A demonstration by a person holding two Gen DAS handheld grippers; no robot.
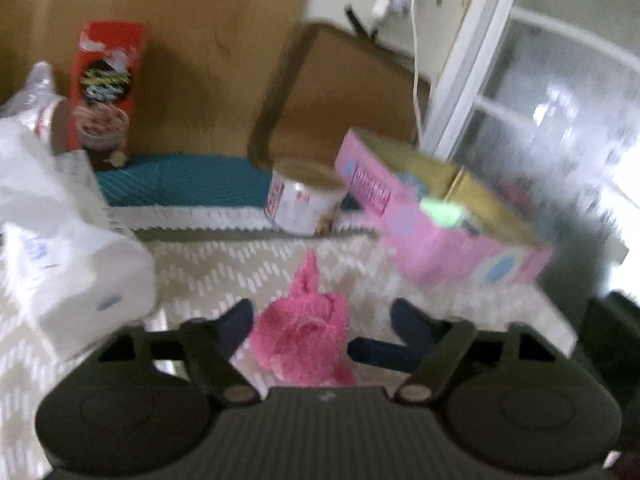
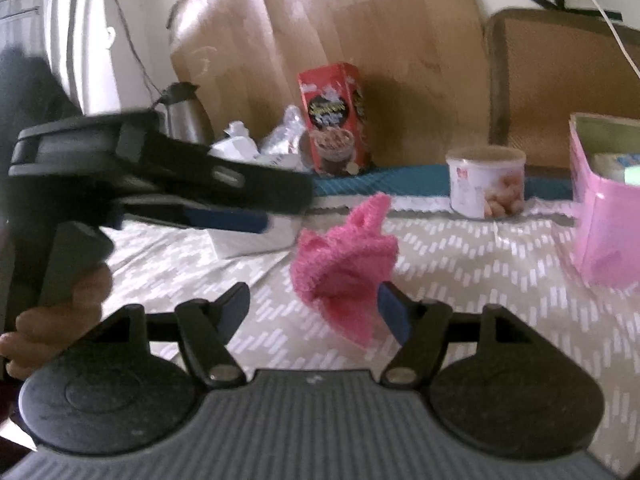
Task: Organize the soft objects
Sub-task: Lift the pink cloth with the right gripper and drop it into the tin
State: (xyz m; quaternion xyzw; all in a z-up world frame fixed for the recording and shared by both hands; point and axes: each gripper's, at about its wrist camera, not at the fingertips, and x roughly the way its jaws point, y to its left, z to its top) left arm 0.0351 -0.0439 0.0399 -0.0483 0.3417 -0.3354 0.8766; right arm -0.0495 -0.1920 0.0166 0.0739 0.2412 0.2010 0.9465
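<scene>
A fluffy pink cloth (image 1: 304,328) (image 2: 348,256) stands crumpled on the patterned tablecloth (image 2: 460,272). In the left wrist view it lies between the fingers of my left gripper (image 1: 322,312), with a gap on its right side, so the pads do not press it. My right gripper (image 2: 312,296) is open wide, and the cloth leans against its right finger (image 2: 394,312). In the right wrist view my left gripper (image 2: 288,208) comes in from the left, with nothing seen between its jaws and its tips short of the cloth's top. An open pink box (image 1: 432,216) (image 2: 604,208) stands to the right.
A red snack box (image 1: 106,88) (image 2: 336,120) and a white can (image 1: 306,196) (image 2: 484,184) stand at the back on a teal mat (image 1: 180,180). White tissue packs (image 1: 76,272) fill the left. A metal jug (image 2: 186,116) is at far left. A hand (image 2: 60,312) holds the left gripper.
</scene>
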